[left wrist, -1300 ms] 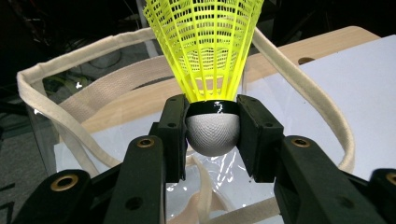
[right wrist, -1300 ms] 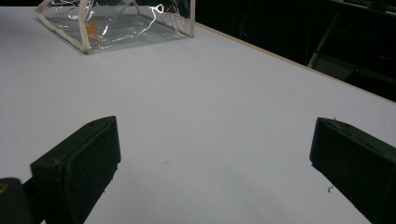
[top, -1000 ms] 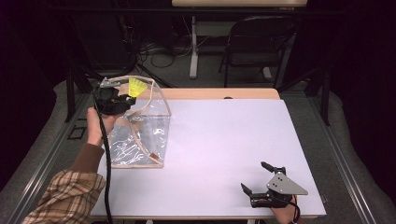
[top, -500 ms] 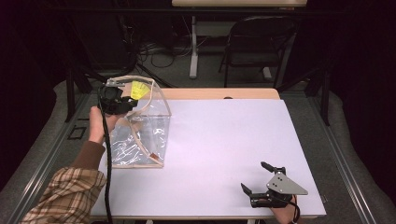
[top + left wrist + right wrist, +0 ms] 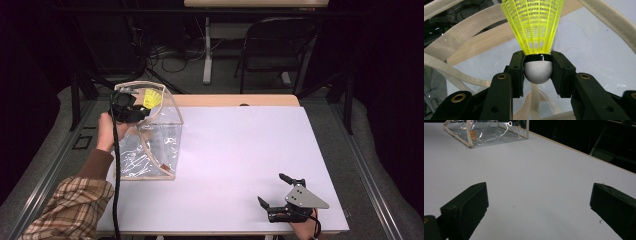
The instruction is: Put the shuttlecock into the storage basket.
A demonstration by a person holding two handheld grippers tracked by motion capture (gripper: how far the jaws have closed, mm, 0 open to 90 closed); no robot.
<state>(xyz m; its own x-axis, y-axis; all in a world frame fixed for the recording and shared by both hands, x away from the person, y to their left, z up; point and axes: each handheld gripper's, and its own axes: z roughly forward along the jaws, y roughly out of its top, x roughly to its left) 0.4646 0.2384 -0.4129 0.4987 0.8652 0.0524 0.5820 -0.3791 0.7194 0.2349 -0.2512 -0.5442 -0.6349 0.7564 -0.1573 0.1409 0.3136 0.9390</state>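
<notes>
Your left gripper point(image 5: 134, 111) has carried the yellow plastic shuttlecock point(image 5: 151, 98) rightward from the far-left rim, so it now sits over the open mouth of the clear plastic bag with cream fabric trim point(image 5: 150, 145) at the table's left. Jaws are clamped tight on its white cork nose point(image 5: 538, 72), skirt pointing away from you; lowering and releasing looks next. Over at near right, your right gripper point(image 5: 274, 190) rests on the white table point(image 5: 240, 145), jaws spread wide, holding nothing.

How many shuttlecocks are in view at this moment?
1. The yellow shuttlecock is clamped by its white cork in the left gripper, held at the top opening of the clear bag on the table's left side. None shows inside the bag, though glare could hide one.
</notes>
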